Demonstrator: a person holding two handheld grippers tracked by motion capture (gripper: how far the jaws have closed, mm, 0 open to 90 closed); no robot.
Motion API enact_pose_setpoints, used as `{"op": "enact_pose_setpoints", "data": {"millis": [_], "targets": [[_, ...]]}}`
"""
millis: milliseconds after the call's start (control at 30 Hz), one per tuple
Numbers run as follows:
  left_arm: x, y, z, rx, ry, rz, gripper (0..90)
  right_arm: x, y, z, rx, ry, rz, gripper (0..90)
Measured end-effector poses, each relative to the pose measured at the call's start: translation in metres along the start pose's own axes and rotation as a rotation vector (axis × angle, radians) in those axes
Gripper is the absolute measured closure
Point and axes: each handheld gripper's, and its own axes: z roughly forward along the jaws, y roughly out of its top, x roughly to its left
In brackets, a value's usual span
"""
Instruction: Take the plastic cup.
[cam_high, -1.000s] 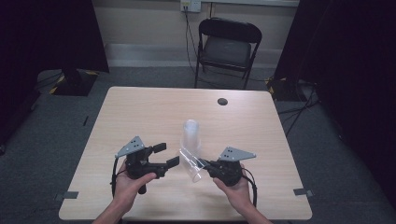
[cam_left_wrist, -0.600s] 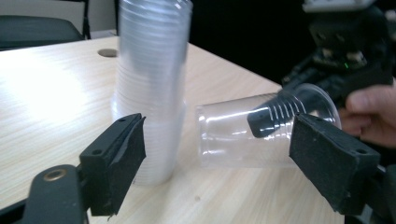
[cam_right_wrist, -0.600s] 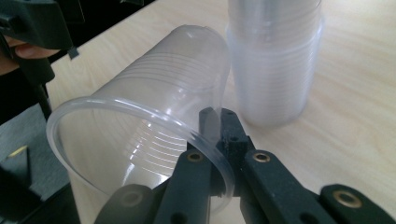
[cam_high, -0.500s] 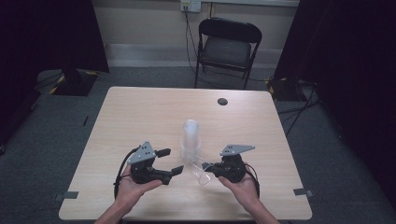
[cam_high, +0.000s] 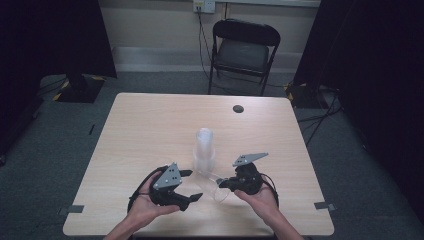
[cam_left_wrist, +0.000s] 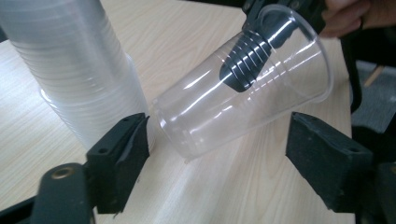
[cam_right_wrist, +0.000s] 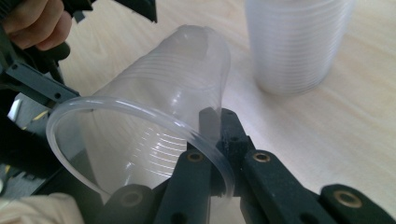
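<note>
Between the two hand-held grippers, a single clear plastic cup lies tilted, its base low near the counter and its rolled rim raised toward the right hand-held gripper. That gripper is clamped tight on the cup's wall at the rim, one jaw inside the cup and one outside, as the right gripper view shows. The left hand-held gripper has just been closing its jaws, yet they stand wide apart on either side of the cup and press on nothing; the cup's base sits in the gap between them. Just beyond the left gripper's jaw, and close to the cup's base, rises a stack of cups, upright and milky from its many nested layers. The held cup is transparent, ribbed with fine rings near the rim, and the dark jaw shows through its wall. The counter is pale wood grain with a small dark round grommet toward its far edge. Beyond it stands a black folding chair on grey carpet, with black curtains to either side.
</note>
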Motion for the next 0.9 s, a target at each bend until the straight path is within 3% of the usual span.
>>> {"op": "enact_pose_setpoints", "data": {"millis": [233, 433, 733, 867, 900], "targets": [[-0.006, -0.002, 0.006, 0.071, -0.001, 0.099, 18.0, 0.004, 0.007, 0.007, 0.08, 0.045, -0.01, 90.0], [-0.013, -0.003, 0.012, 0.111, 0.017, 0.19, 16.1, 0.007, 0.012, 0.011, 0.139, 0.039, -0.007, 90.0], [-0.013, -0.008, 0.018, 0.11, 0.01, 0.228, 17.0, 0.014, 0.027, 0.02, 0.244, 0.061, -0.004, 89.8], [-0.013, -0.011, 0.021, 0.102, 0.011, 0.22, 16.8, 0.016, 0.03, 0.026, 0.25, 0.073, -0.002, 89.1], [-0.013, -0.011, 0.021, 0.116, 0.01, 0.236, 17.0, 0.016, 0.031, 0.028, 0.249, 0.075, -0.002, 89.0]]}}
